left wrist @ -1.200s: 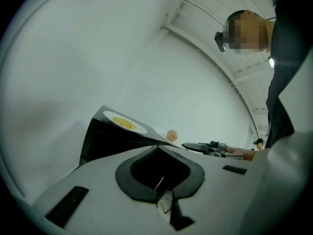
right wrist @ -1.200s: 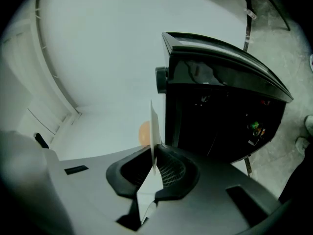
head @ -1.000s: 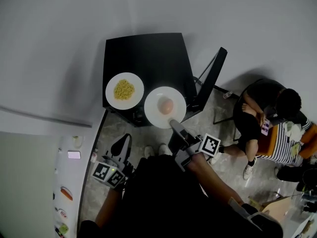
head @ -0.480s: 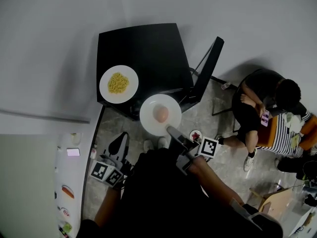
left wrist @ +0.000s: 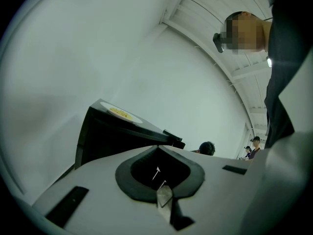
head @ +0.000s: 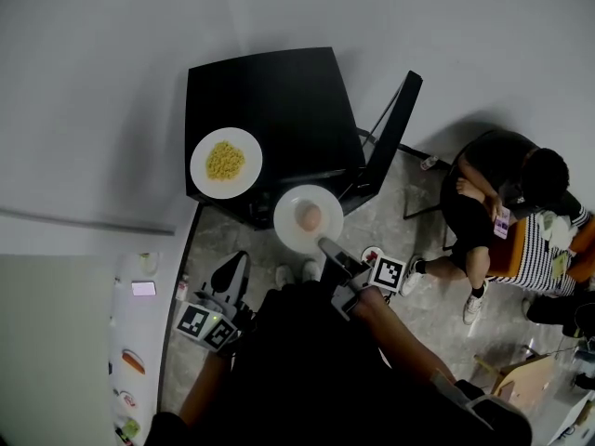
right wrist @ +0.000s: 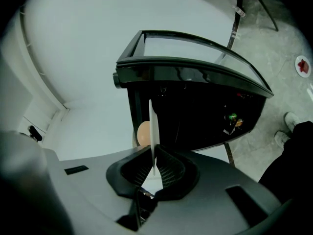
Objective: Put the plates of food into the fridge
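A white plate with a pale round piece of food (head: 308,217) hangs off the black table's (head: 279,100) near edge, over the floor. My right gripper (head: 326,245) is shut on its near rim. In the right gripper view the plate (right wrist: 152,126) stands edge-on between the pads of the right gripper (right wrist: 154,173), the round food (right wrist: 143,133) to its left. A second white plate with yellow food (head: 226,163) (left wrist: 121,113) rests on the table's front left corner. My left gripper (head: 229,275) (left wrist: 157,174) is low at the left, shut and holding nothing.
The white fridge front (head: 135,342) with small coloured items runs along the lower left. A black chair (head: 392,137) stands right of the table. People sit at the right (head: 507,207). A small red-and-white item (head: 372,253) lies on the tiled floor.
The right gripper has drawn the plate with the round food off the table edge, toward me and lower. The left gripper has stayed in place.
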`<control>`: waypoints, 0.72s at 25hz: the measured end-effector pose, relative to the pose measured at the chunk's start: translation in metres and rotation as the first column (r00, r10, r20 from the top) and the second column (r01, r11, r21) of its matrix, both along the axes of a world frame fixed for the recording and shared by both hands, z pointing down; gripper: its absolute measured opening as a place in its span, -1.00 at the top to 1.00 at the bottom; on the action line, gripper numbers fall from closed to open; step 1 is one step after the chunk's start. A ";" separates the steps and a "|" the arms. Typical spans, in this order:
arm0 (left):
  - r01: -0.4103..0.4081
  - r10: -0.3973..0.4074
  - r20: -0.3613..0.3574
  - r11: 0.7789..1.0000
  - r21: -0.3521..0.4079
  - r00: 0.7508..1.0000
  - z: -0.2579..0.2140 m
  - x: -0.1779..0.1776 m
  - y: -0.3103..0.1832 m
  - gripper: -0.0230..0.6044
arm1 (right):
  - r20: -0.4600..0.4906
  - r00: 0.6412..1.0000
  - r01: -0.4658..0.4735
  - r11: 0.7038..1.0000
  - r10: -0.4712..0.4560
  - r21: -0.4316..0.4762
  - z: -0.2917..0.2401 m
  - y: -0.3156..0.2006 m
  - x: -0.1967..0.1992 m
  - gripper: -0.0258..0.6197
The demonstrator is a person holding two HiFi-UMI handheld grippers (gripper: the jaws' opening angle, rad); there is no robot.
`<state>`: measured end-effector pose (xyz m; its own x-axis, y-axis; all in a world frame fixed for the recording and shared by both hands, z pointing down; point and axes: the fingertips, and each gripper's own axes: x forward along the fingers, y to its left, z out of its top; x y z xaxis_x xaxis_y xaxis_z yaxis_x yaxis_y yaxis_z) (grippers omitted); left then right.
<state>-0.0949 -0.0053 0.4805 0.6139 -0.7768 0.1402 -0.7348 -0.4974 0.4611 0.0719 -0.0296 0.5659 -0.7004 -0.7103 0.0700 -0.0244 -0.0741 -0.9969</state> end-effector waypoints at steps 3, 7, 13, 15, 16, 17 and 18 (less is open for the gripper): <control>-0.001 0.001 0.005 1.000 0.000 1.000 0.000 -0.001 -0.001 0.85 | -0.033 0.999 -0.016 1.000 0.016 -0.010 0.017 -0.009 0.005 0.79; -0.001 0.001 0.004 1.000 0.000 1.000 0.000 -0.003 -0.005 0.85 | -0.010 0.999 -0.048 0.997 0.047 -0.056 0.034 -0.024 0.005 0.79; 0.004 -0.004 0.016 1.000 -0.002 1.000 0.000 -0.007 -0.012 0.85 | -0.024 0.996 -0.084 0.991 0.082 -0.103 0.053 -0.046 0.002 0.79; 0.004 -0.004 0.020 1.000 -0.002 1.000 0.000 -0.008 -0.014 0.85 | -0.042 0.995 -0.097 0.989 0.093 -0.109 0.058 -0.053 0.002 0.79; 0.004 -0.004 0.022 1.000 -0.002 1.000 0.000 -0.009 -0.015 0.85 | -0.050 0.994 -0.103 0.989 0.098 -0.108 0.060 -0.056 0.003 0.79; 0.004 -0.004 0.024 1.000 -0.003 1.000 0.000 -0.009 -0.016 0.85 | -0.054 0.993 -0.110 0.988 0.105 -0.110 0.062 -0.060 0.003 0.79; 0.004 -0.004 0.025 1.000 -0.005 1.000 0.000 -0.010 -0.017 0.85 | -0.055 0.992 -0.120 0.986 0.114 -0.113 0.064 -0.063 0.004 0.79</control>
